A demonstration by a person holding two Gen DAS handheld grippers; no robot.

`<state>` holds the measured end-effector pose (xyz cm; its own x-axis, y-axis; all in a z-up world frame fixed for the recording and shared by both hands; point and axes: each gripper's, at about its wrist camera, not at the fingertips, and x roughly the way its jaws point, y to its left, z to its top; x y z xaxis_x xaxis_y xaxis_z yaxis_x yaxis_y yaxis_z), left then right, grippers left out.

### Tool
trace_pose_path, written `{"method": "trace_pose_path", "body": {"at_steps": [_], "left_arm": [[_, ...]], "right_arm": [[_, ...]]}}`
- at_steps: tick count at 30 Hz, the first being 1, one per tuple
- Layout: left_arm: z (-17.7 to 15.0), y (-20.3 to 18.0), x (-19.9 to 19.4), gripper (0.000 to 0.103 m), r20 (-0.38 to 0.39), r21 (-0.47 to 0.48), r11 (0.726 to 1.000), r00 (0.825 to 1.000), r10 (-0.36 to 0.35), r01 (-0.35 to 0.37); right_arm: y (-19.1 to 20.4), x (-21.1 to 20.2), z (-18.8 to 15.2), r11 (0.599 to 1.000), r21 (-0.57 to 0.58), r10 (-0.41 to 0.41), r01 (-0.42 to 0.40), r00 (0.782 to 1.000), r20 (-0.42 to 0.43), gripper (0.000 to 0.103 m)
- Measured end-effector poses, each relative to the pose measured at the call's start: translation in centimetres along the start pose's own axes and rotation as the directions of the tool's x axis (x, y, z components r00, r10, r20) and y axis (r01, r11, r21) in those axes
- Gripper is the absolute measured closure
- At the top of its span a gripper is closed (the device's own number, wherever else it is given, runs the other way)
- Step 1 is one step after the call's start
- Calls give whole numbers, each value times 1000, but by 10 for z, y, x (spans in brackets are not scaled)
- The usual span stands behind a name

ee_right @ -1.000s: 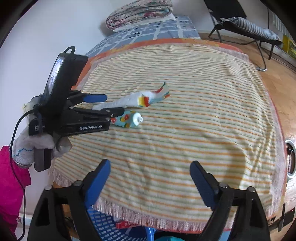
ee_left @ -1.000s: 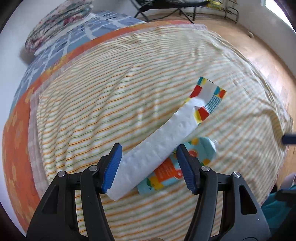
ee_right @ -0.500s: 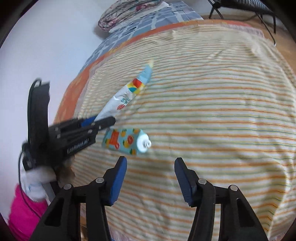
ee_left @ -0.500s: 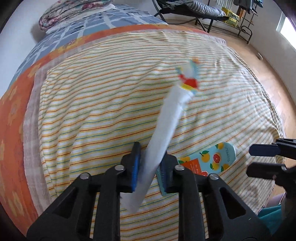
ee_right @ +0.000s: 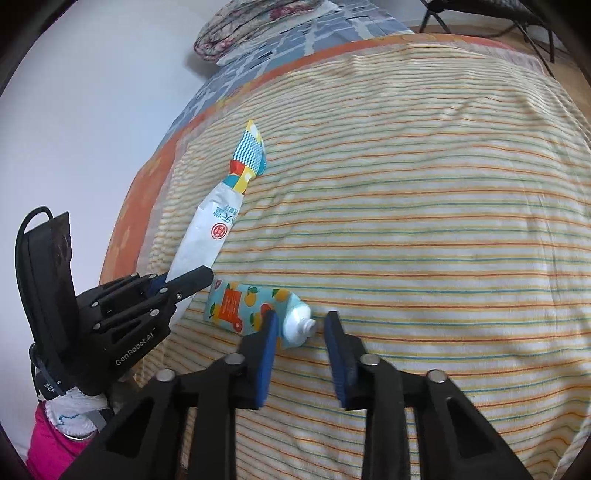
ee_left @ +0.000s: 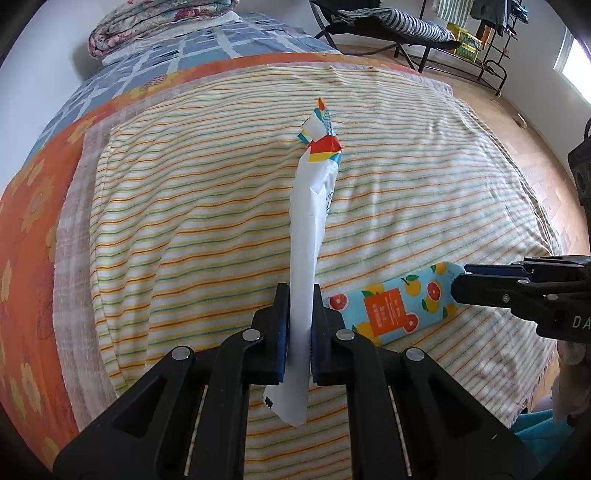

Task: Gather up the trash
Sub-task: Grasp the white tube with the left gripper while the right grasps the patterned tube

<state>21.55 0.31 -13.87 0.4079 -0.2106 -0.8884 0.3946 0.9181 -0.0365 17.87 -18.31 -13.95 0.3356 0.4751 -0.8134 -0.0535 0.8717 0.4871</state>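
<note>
Since a second ago my left gripper [ee_left: 297, 332] clamped the wrapper [ee_left: 308, 236]; right gripper [ee_right: 300, 338] closing around the tube [ee_right: 258, 308] nozzle, pads not pressing, could slip off that rounded end.

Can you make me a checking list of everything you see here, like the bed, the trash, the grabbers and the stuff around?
Surface: striped blanket on a bed.
Job's things: long white wrapper; fruit-print tube, uncapped, lying on the blanket.
Clutter: nothing seen.
Grippers: left gripper shut on the wrapper; right gripper closing, tube's nozzle end between its jaws.
Cables: black cable on the left gripper.
Surroundings: folded quilt, folding chair, wooden floor.
</note>
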Motion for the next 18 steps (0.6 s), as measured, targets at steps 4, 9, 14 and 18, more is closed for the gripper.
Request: {"method": "trace_pose_path", "body": {"at_steps": [4,9,14,18], "left_arm": [[-3,-2,-4,96,6,6,1000,1000,9,-9],[-8,-3,-14,96,23,5,1000,1000,16,-17],[-15,-6,-25,97,38,7,1000,999,17,-17],[-21,-7,-36,96,51,-5,1000,999,6,-6]], "right_arm": [[6,3,1,999,-28,-15,15,1000,1,85],[11,-10,-1,997,-69,-36,38,999,33,85],[13,-26,-5,992,-101,-65,71,996,62,85],[15,-37,-9,989,-112,-86,94,993,77,85]]}}
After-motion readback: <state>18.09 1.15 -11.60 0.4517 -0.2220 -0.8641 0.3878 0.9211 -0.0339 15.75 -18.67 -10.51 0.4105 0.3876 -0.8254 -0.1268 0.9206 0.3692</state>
